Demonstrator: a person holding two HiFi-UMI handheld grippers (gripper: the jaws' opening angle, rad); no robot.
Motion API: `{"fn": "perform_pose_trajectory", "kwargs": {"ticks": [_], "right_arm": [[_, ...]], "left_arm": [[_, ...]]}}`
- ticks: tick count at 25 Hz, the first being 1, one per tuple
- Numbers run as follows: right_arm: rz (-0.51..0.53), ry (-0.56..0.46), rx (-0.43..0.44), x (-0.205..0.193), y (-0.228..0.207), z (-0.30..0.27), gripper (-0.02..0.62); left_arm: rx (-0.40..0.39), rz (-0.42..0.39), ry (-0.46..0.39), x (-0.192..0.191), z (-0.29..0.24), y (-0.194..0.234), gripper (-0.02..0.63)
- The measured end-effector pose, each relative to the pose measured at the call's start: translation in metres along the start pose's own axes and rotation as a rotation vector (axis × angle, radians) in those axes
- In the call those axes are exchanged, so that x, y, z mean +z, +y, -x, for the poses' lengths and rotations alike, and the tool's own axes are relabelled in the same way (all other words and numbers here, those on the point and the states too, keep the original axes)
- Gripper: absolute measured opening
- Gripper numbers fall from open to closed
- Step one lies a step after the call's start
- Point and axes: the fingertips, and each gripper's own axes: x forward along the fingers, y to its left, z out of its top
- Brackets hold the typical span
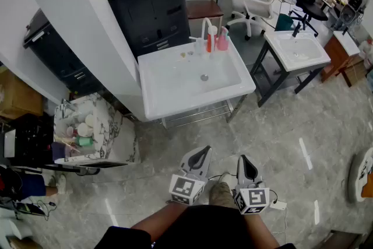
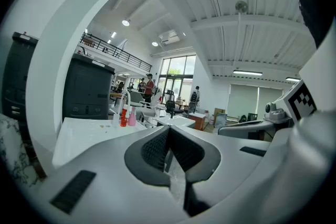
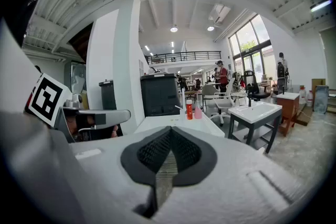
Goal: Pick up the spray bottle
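Observation:
The pink spray bottle stands at the back rim of a white sink basin, next to an orange-red bottle and a white faucet. Both grippers hang low and well short of the sink, side by side above the floor. My left gripper is shut with nothing in it, and so is my right gripper. The left gripper view has the closed jaws in front and the pink bottle far off. The right gripper view shows closed jaws and the pink bottle in the distance.
A black cabinet stands behind the sink beside a wide white column. A second white sink table is at the right, with office chairs behind. A marble-topped stand with small items sits at the left.

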Motion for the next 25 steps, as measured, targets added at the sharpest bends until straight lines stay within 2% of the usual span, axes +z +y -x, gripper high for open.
{"fn": "perform_pose_trajectory", "kwargs": {"ticks": [4, 8, 13, 18, 21, 25], "right_arm": [[-0.002, -0.004, -0.003, -0.001, -0.005, 0.006, -0.003], [0.027, -0.023, 0.008, 0.006, -0.034, 0.005, -0.003], [0.015, -0.048, 0.023, 0.016, -0.100, -0.001, -0.002], [-0.068, -0.018, 0.049, 0.014, -0.174, 0.007, -0.002], [-0.040, -0.006, 0.045, 0.008, -0.209, 0.015, -0.002], [-0.049, 0.013, 0.022, -0.008, -0.248, 0.005, -0.002]], "left_arm": [[0.006, 0.000, -0.007, -0.001, 0.001, -0.001, 0.014], [0.004, -0.021, 0.007, 0.002, -0.021, -0.013, 0.014], [0.002, -0.035, 0.023, 0.002, -0.075, -0.042, 0.014], [0.025, -0.063, 0.019, 0.011, -0.135, -0.085, 0.015], [0.041, -0.087, 0.034, 0.008, -0.166, -0.109, 0.015], [-0.002, -0.128, 0.092, -0.007, -0.208, -0.130, 0.015]]}}
